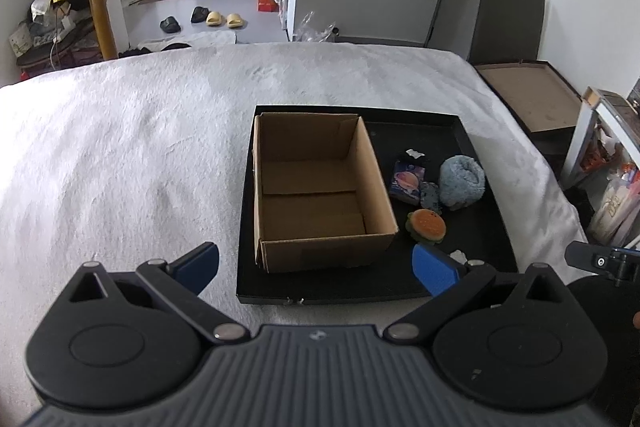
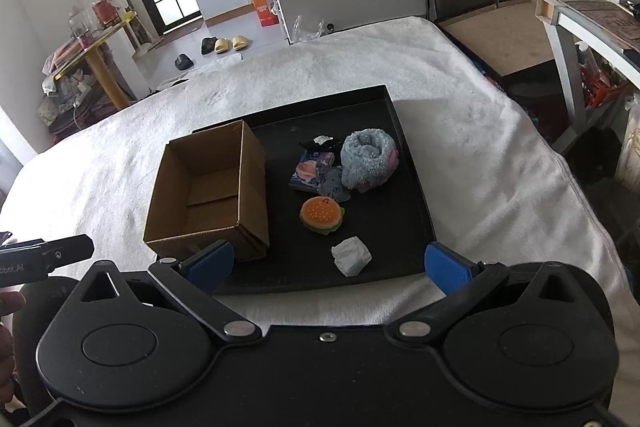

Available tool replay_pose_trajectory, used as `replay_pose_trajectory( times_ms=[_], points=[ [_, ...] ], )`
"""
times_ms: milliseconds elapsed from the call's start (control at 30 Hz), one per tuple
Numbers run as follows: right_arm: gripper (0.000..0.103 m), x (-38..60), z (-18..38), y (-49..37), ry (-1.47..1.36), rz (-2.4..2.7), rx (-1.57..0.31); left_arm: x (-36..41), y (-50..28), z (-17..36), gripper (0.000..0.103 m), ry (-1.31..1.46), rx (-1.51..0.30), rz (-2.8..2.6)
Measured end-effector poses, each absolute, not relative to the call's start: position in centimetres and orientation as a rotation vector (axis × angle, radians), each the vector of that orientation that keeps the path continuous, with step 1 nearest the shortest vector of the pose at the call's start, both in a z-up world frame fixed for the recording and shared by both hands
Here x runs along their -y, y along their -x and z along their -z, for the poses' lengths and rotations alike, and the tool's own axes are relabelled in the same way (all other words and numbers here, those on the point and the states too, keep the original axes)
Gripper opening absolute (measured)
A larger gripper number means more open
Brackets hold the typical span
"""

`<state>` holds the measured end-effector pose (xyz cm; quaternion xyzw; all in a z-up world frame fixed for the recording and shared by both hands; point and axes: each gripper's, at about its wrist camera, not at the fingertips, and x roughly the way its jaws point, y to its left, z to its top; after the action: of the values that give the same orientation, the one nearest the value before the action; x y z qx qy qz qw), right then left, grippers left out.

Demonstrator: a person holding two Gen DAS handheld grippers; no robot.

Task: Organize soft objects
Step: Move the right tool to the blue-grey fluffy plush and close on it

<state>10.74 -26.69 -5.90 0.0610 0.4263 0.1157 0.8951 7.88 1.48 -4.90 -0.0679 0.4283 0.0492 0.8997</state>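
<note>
The soft items lie loose on the right half of a black tray (image 2: 416,195), none yet in the cardboard box (image 2: 208,195), which shows a bare floor. Taking the tray as a clock face from the right wrist view: a rolled blue fleece bundle (image 2: 368,161) sits near 2 o'clock, a small grey plush piece (image 2: 334,187) touches its lower left edge, and a printed pouch (image 2: 310,171) lies just beside that, partly under it. A plush burger (image 2: 322,215) rests near the centre, apart from the others. A crumpled white wad (image 2: 351,255) lies toward 6 o'clock, nearest the tongs. A small black-and-white scrap (image 2: 320,143) lies at about 12 o'clock; its nature cannot be told.

Judgement on handling: all appear light and compressible, with no breakage risk. The fleece bundle is bulky and may unroll; a pinch across its thick middle seems safest. The burger should take a grip across its bun. The pouch looks smoother and flatter and could slip; take it by an edge.

The box occupies the tray's 9 o'clock side. The tray rests on a white blanket (image 2: 480,147).

The right gripper (image 2: 330,265) is spread wide and holds nothing, hovering at the tray's near edge. The left gripper (image 1: 316,267) is likewise spread wide and holding nothing, before the box's near wall.
</note>
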Motion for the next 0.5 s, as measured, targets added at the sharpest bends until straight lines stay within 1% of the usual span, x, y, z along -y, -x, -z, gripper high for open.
replay_pose_trajectory(
  times_ms=[500],
  points=[
    [0.103, 27.0, 8.3, -15.3, -0.135, -0.201, -0.918, -2.4, -12.3, 7.5, 0.1, 0.162, -0.941, -0.158]
  ],
)
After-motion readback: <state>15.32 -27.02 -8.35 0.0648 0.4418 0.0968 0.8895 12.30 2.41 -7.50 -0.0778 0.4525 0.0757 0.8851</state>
